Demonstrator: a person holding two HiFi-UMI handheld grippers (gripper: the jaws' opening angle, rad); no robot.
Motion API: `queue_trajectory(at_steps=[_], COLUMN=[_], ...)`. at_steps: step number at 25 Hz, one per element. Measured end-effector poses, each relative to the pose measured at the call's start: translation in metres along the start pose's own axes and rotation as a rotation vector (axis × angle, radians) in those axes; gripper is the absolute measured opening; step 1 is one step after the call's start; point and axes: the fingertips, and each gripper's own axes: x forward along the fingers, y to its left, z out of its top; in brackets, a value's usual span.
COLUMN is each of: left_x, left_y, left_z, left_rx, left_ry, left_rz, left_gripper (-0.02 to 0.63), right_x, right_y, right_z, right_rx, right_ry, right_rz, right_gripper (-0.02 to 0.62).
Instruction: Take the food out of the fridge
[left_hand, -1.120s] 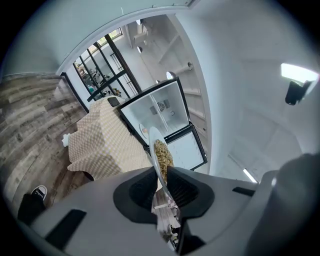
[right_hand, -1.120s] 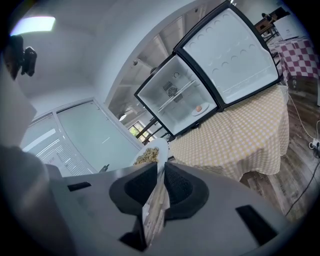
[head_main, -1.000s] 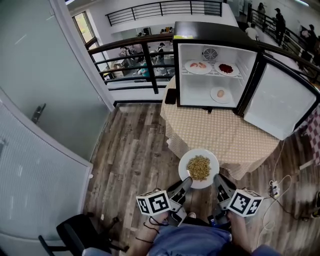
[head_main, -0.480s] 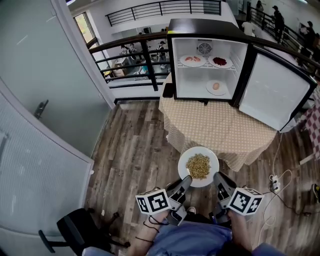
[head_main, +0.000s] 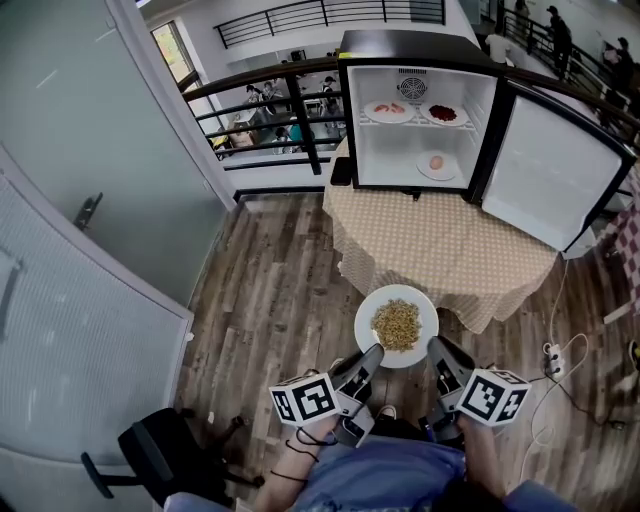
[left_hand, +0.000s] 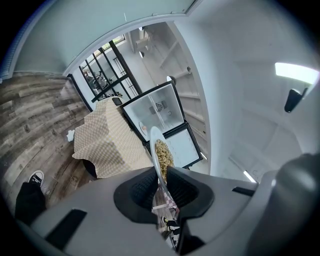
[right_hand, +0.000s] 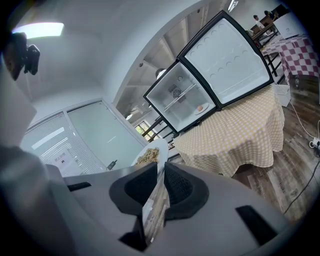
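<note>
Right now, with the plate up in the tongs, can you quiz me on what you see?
1. Pick one: what do the left tongs and right tongs grip? A) a cup B) the white plate of yellowish food C) a bottle
2. True or false: the fridge door stands open.
3. How many plates sit inside the fridge?
Key: 1 B. 2 true. 3 three: top-left plate, top-right plate, lower plate.
</note>
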Motion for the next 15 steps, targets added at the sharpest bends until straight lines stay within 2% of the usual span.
queue_trajectory(at_steps=[6,10,15], left_x=[-0.0024,-0.0021,-0.0026], left_y=[-0.0003,-0.0017,-0.0021], left_z=[0.0001,-0.0012,-0.0012], left_rx=[0.000,0.005,0.002], left_ry=[-0.006,-0.007,-0.012], left_rz=[0.008,0.011,0.013], left_gripper=[0.063,0.063,0.063], right_x=[0.0028,0.0001,0.0022], right_y=[-0.0034,0.0004,-0.0077], right_z=[-0.0025,-0.0011,-0.0033], right_rx=[0.000,0.005,-0.006], right_ry=[0.000,0.013,0.001], right_rz=[0.027,0.013,0.048], right_gripper=[0.051,0.052,0.052])
